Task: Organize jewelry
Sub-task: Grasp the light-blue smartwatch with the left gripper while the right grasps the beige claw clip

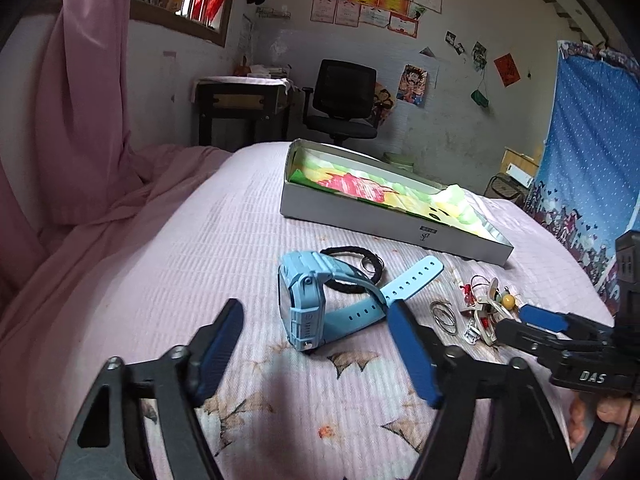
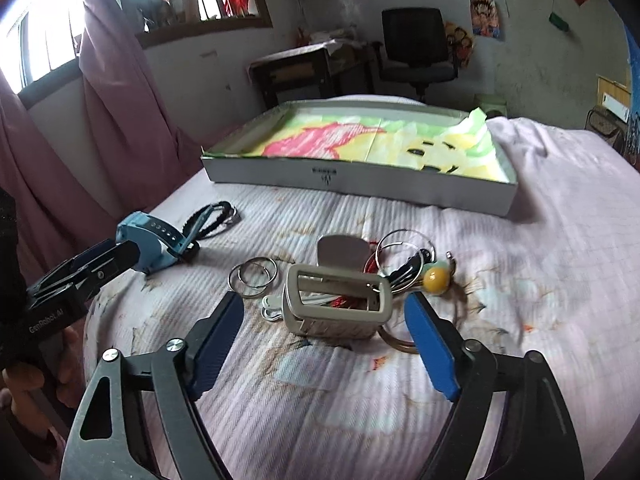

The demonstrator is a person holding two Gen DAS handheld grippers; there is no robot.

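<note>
Nearest my left gripper (image 1: 316, 344), whose blue pads stood spread wide with nothing between them, lay the light-blue smartwatch (image 1: 306, 306) on its side on the pink quilted bedspread (image 1: 160, 280), its strap trailing right. Behind the watch I saw a black braided bracelet (image 1: 352, 268), partly under the strap. To the right sat a pair of thin metal hoops (image 1: 444, 316) and a small jumble of charms with a yellow bead (image 1: 509, 301).

From the right wrist view, my right gripper (image 2: 324, 316) was likewise spread, its pads flanking a beige rectangular clip-like frame (image 2: 336, 300) without touching it. The hoops (image 2: 252, 276) lay just left of that frame, a larger pair of rings (image 2: 400, 248) behind it, and the yellow bead (image 2: 435, 279) to its right. I could not tell what the tangled bits under the frame were.

Farther back on the bedspread rested the shallow grey box (image 2: 360, 178), lined with green, yellow and red paper, well apart from the jewelry.
</note>
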